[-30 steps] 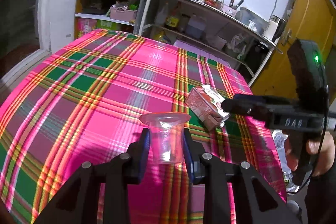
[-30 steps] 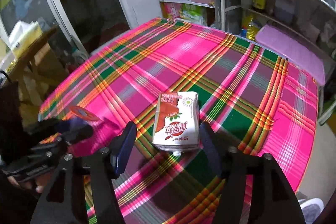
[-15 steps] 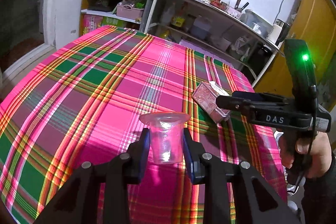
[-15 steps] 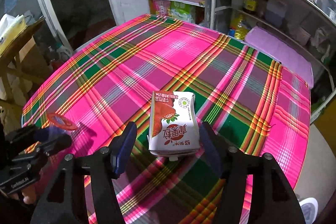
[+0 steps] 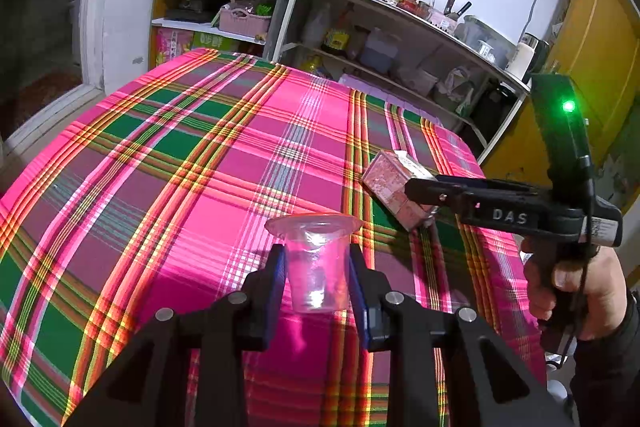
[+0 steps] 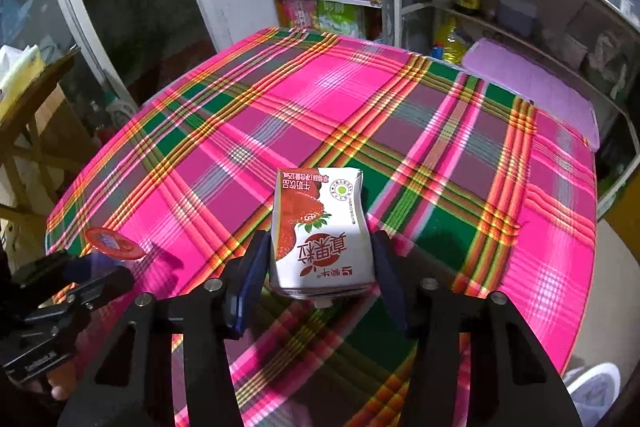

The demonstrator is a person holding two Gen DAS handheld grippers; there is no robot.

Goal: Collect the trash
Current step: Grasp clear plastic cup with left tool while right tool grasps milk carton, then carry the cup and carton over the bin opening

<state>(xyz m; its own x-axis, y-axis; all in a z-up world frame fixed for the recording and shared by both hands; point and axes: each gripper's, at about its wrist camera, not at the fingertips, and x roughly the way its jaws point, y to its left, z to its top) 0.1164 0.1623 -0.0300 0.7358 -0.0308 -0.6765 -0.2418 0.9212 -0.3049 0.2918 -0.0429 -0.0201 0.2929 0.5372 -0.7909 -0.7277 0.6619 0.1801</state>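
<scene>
Pink-green-orange plaid cloth (image 6: 352, 99) covers the whole table, both grippers working over it.

Left gripper (image 5: 318, 281): blue pads pinch a clear plastic cup (image 5: 316, 263) by its sides, just under the flared rim. Cup stands upright, mouth up, looks empty; whether its base touches the cloth or sits just above it I can't tell. From the right wrist cam the same cup shows only as a reddish rim at far left (image 6: 114, 243), w/ the left gripper's dark body below it.

Right gripper (image 6: 320, 267): jaws have just been closing, w/ a small drink carton (image 6: 320, 227) between them. Carton is white w/ strawberry art & red lettering (print reads upside down from this cam). Both pads now sit against its side faces, so it's gripped at the near end, far end pointing away across the table. From the left wrist cam the carton (image 5: 390, 183) tilts, near the table's right side, w/ the right gripper's black finger over its near end; a hand (image 5: 576, 283) grips the handle below, green light lit on top.

Cup & carton sit near each other but apart.

Bkgd: metal shelving (image 5: 392, 19) along a white wall, w/ bottles, a pink basket, a steel pot. Yellow door (image 5: 600, 39) at right.
</scene>
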